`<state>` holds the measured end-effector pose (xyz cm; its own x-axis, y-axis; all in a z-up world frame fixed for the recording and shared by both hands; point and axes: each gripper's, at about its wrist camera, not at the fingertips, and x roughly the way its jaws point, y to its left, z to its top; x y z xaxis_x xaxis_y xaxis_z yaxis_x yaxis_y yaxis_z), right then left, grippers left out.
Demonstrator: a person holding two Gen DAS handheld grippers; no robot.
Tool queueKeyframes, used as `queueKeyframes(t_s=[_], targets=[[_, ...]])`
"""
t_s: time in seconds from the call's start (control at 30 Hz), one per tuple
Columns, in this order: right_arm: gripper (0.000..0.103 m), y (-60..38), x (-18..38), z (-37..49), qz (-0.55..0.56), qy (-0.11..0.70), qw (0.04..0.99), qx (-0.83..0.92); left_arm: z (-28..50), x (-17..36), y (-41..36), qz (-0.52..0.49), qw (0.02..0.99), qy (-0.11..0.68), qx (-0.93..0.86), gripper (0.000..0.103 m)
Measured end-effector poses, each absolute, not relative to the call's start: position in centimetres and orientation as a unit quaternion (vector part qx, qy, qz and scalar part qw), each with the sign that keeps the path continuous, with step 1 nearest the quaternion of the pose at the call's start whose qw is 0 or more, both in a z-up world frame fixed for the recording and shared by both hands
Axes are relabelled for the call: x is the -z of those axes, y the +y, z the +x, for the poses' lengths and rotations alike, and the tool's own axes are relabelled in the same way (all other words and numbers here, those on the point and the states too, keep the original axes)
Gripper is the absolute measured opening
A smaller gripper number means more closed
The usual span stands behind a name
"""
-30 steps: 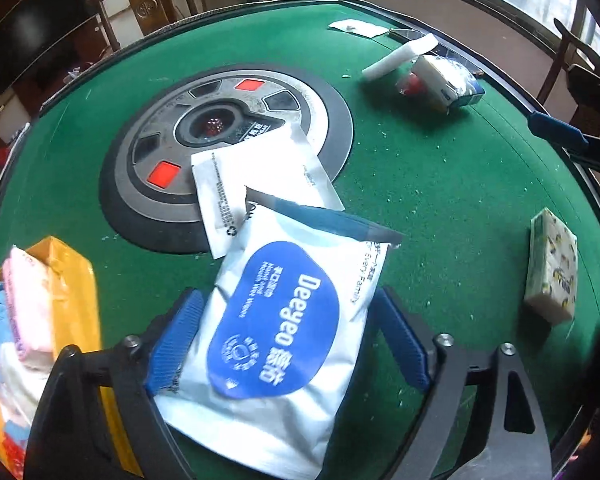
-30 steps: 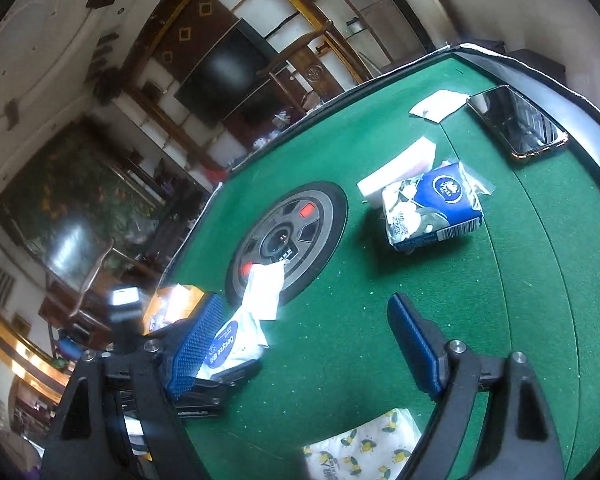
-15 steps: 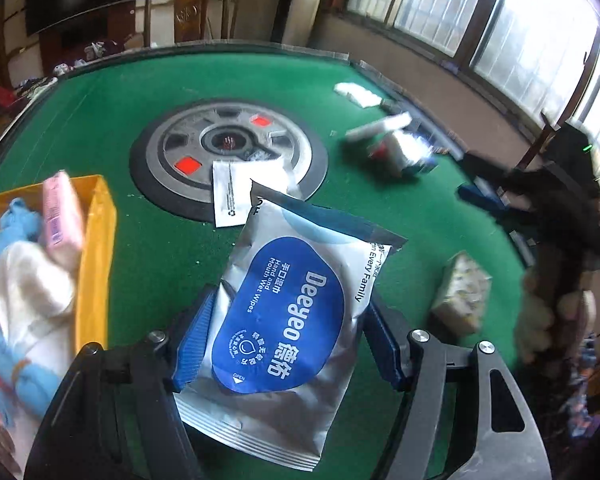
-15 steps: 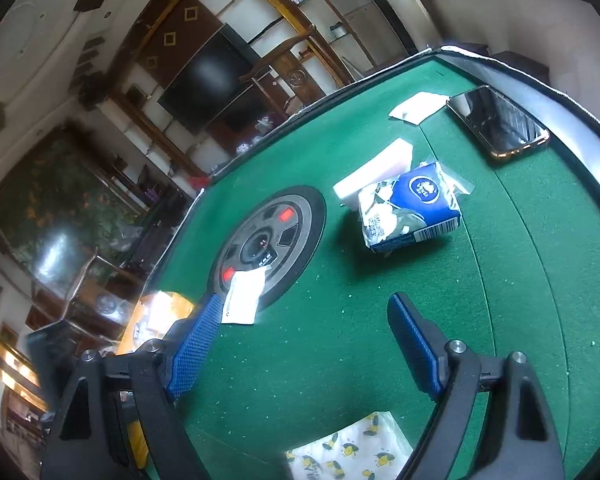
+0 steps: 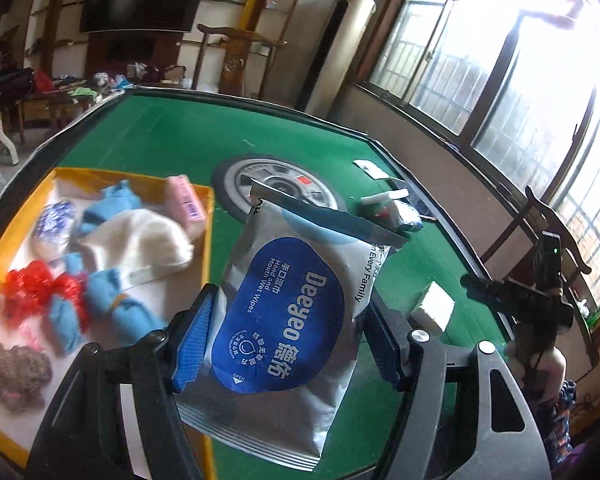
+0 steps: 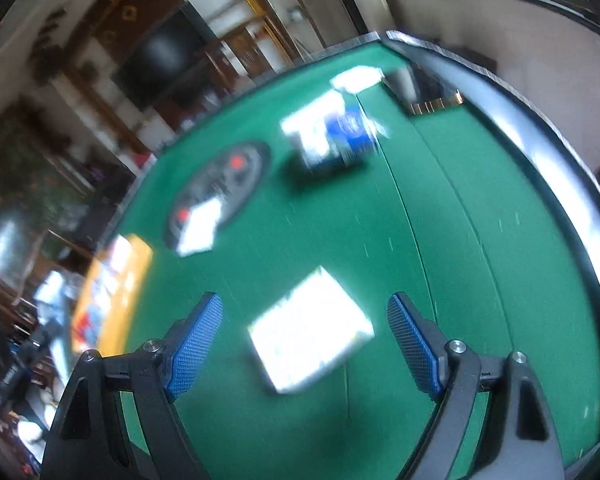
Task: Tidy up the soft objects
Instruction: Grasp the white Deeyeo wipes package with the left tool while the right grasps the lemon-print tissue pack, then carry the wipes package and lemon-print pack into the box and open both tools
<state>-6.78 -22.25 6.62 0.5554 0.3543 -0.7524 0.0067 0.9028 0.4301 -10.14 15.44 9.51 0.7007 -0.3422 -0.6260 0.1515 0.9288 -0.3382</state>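
My left gripper is shut on a silver and blue wet-wipes pack, held up in the air beside the yellow tray's right wall. The tray holds a white cloth, blue cloths, a pink packet, a red bow and a knitted ball. My right gripper is open above the green table, its blue pads on either side of a white tissue pack that lies on the felt below. That view is blurred.
A round grey hub sits in the table's middle with a white sachet on it. A blue tissue pack, a white tube, a paper slip and a phone lie at the far side. Raised rim around the table.
My left gripper closed on the wipes pack, lifted it off the table and swung it left toward the yellow tray. My right gripper moved over the white tissue pack.
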Motion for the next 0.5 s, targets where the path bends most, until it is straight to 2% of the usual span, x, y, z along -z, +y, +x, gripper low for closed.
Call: queueKeyframes(t_s=[0.23,0.4,0.47,0.5], targets=[[0.082,-19.4,-3.6,-4.4,0.194,0.507,0.835,-0.086,-12.3,-7.5,20.6,-0.163,0.912,0.368,0.08,0.069],[0.082,-17.3,-3.7,-3.0,0.138,0.514,0.845,-0.054,-13.4,-7.7,24.2,-0.181,0.914,0.36,0.039,0.069],[0.077,-16.4,-3.7,-2.9,0.103,0.511,0.852,-0.045,-14.1,-7.7,25.3,-0.185,0.916,0.356,0.025,0.069],[0.061,-15.9,-3.6,-2.9,0.087,0.507,0.857,-0.042,-14.3,-7.7,25.6,-0.186,0.916,0.355,0.021,0.069]])
